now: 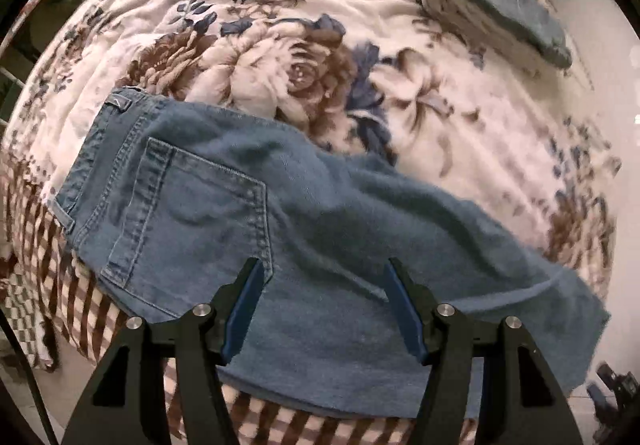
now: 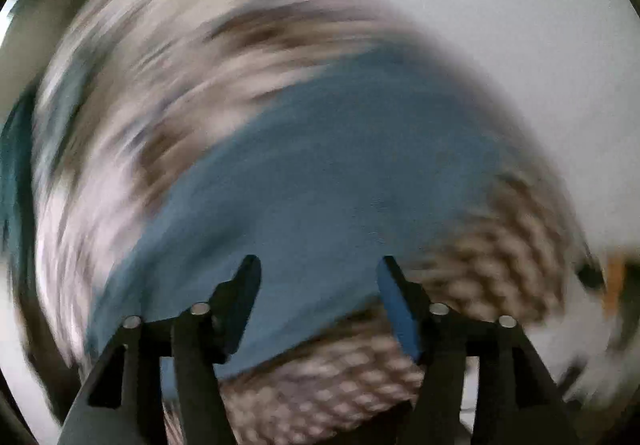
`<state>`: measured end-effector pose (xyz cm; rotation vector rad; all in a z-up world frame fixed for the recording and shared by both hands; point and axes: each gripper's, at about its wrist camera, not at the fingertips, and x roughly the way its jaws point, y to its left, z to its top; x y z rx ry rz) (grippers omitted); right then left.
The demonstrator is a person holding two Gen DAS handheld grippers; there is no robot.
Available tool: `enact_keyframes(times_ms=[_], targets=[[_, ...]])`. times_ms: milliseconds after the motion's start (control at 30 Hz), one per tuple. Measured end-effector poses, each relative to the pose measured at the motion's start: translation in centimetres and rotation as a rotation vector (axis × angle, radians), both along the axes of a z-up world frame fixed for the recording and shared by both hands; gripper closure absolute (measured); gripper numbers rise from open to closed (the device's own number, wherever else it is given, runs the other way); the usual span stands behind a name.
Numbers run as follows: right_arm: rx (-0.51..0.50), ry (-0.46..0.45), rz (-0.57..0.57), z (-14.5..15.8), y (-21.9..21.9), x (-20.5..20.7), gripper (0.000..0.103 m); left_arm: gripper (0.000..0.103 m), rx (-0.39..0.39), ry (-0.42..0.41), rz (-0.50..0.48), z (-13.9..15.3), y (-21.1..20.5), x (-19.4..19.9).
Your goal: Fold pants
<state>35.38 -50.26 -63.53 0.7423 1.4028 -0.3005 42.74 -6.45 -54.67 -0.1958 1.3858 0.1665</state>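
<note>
Blue denim pants (image 1: 248,221) lie on a floral blanket (image 1: 280,45), waistband at the left, back pocket up, legs running right toward the bed's near edge. My left gripper (image 1: 322,277) is open and empty, just above the pants near the pocket's lower corner. The right wrist view is heavily blurred; it shows the blue pants (image 2: 320,197) as a smear on the blanket (image 2: 180,65). My right gripper (image 2: 320,273) is open and empty above the pants near the bed edge.
A second folded blue garment (image 1: 496,1) lies at the far right of the bed. A brown checked border (image 1: 80,305) hangs over the near bed edge. Pale floor (image 1: 600,45) shows to the right, and a dark object (image 1: 616,393) sits at lower right.
</note>
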Motion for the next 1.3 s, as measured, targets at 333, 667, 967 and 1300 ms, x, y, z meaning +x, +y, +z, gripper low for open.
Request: enact_keyframes(times_ms=[333, 667, 967, 1300], targets=[[0.474, -0.042, 0.805, -5.4, 26.0, 23.8, 0.034, 0.036, -0.148, 0.137, 0.208, -1.0, 8.4, 3.4], [0.37, 0.167, 1.03, -8.8, 34.2, 24.9, 0.088, 0.036, -0.407, 0.396, 0.434, -4.8, 14.0, 6.0], [0.387, -0.032, 0.97, -1.4, 32.7, 17.6, 0.093, 0.036, -0.581, 0.55, 0.566, -6.6, 13.5, 8.2], [0.369, -0.117, 0.987, 0.3, 32.0, 14.2, 0.095, 0.067, -0.355, 0.693, 0.426, -11.5, 9.4, 9.4]])
